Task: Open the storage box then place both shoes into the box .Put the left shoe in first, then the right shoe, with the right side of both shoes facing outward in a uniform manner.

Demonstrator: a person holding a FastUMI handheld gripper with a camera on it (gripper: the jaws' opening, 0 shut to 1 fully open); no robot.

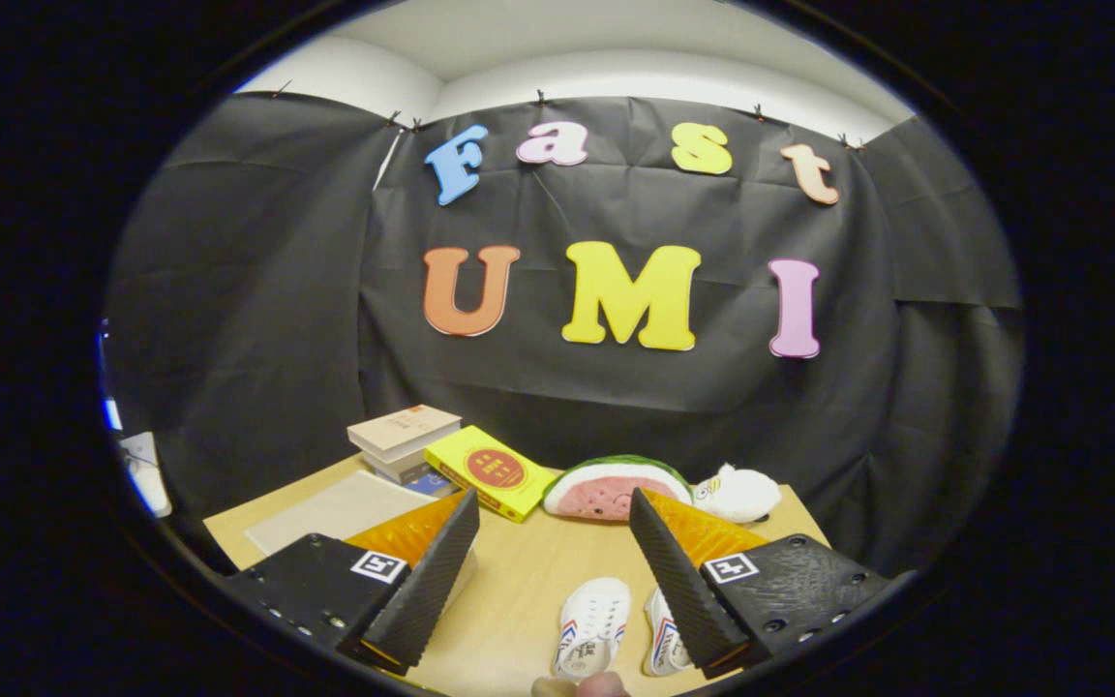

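A black cloth wall closes off the back of the booth, with a pale ceiling above it, and a light wooden surface sits below. The hand-held gripper hovers over this surface with its fingers spread wide apart, nothing between the pads. Two small white shoes lie side by side on the surface, low and near the right finger: one white shoe rests in the gap between the fingers, closer to the right one, and the other white shoe lies just beside it, partly hidden behind the right finger. Neither shoe is touched by the fingers. Their toes point away from the camera.

Beyond the fingertips, toward the wall, stand a yellow box with a red round mark, a stack of books to its left, a watermelon-slice toy and a white plush toy beside it. A flat, pale translucent panel lies on the surface behind the left finger; whether it is the storage box lid cannot be told. A fingertip of a person shows at the near edge, below the shoes.
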